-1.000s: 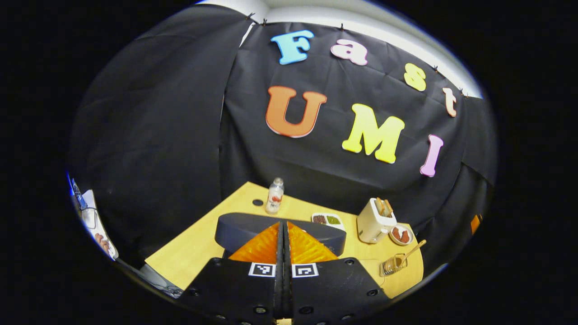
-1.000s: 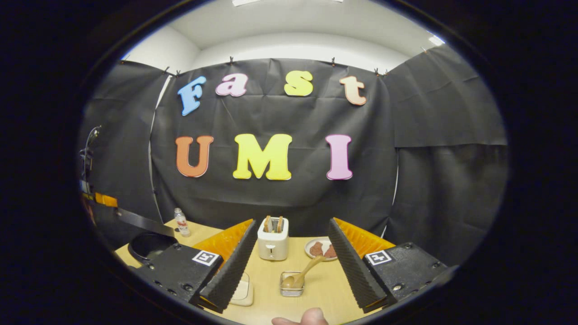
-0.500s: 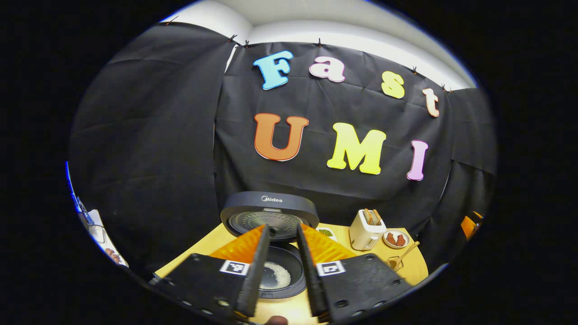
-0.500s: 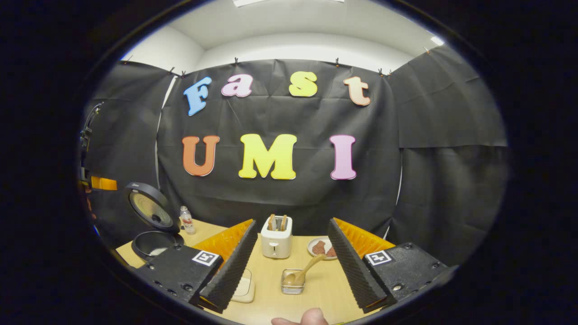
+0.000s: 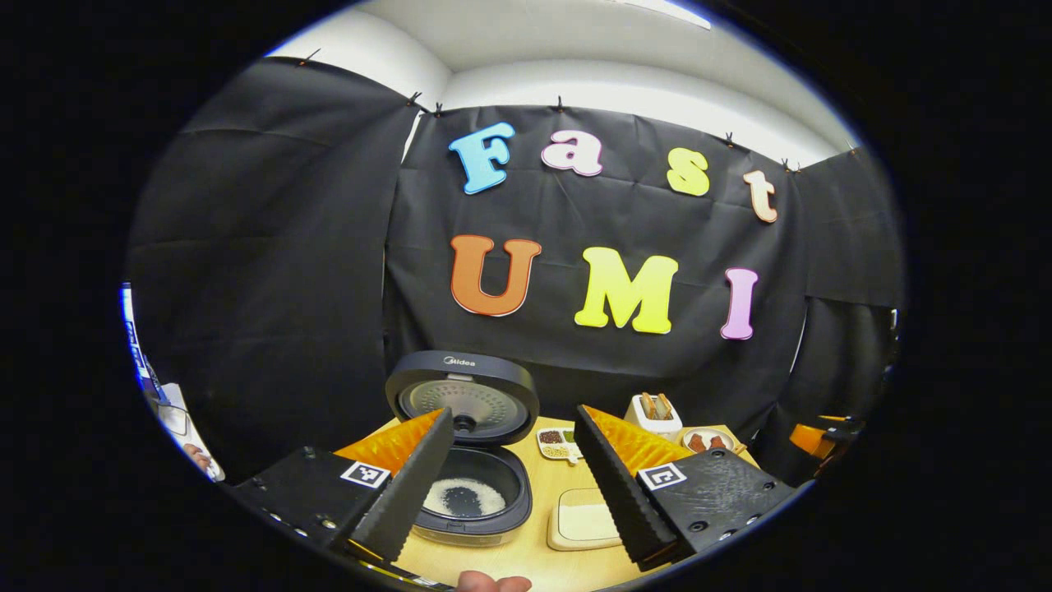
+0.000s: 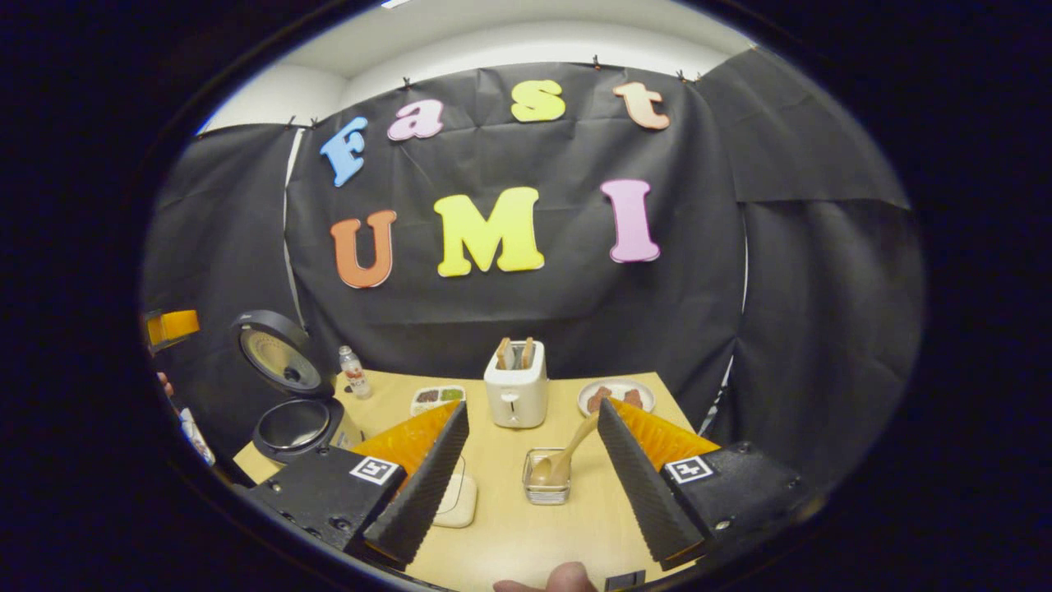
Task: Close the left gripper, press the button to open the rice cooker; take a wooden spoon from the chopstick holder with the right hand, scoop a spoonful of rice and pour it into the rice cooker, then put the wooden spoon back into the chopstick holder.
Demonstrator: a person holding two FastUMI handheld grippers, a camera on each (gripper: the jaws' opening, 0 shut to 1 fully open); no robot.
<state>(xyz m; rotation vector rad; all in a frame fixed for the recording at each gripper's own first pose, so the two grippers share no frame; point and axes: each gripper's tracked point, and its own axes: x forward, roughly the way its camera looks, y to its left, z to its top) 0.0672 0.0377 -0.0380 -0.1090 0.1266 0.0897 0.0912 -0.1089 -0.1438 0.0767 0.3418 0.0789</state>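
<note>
Above the table (image 6: 526, 526), both grippers' jaws stand wide apart, holding nothing, the rice cooker (image 5: 472, 493) open.

Black screwed tool (image 5: 514, 493) bodies, square tag markers, ridged fingers (image 6: 419, 485)

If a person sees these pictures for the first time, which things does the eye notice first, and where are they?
First comes the rice cooker, lid standing open, with a little rice in its pot, just ahead of the open left claw. In the right gripper view, the wooden spoon leans in the chopstick holder, mid-table between the fingers of the open right claw. Behind it stands a white toaster.
</note>
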